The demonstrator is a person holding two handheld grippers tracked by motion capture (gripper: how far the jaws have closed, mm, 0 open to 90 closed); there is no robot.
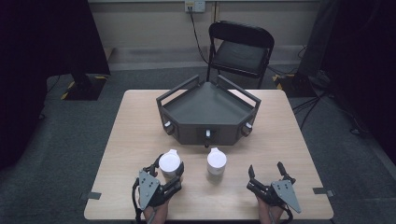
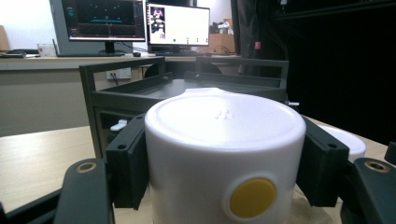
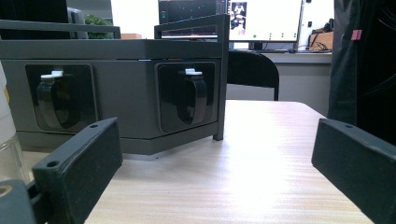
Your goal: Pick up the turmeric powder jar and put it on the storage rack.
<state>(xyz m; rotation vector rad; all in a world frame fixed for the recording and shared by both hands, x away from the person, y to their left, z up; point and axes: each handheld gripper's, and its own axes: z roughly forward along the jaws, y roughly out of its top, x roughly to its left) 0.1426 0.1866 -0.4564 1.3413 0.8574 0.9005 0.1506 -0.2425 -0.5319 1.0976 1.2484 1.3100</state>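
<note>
Two white lidded canisters stand near the table's front. My left gripper [image 1: 170, 166] is shut on the left canister [image 1: 169, 160]. In the left gripper view its black pads [image 2: 128, 158] press both sides of that canister [image 2: 224, 140], which has a yellow round spot low on its wall. The second canister [image 1: 216, 161] stands free just to the right, and its lid edge [image 2: 348, 142] peeks past my left gripper's far jaw. My right gripper [image 1: 265, 169] rests open and empty near the front right, its jaws wide apart over bare wood [image 3: 217, 158].
A dark grey angular tray [image 1: 208, 109] with raised rails sits mid-table behind the canisters. Black latches with white tips [image 3: 194, 98] line its front faces. A black folding chair [image 1: 240, 49] stands beyond the table. Monitors sit on a far desk [image 2: 140, 21].
</note>
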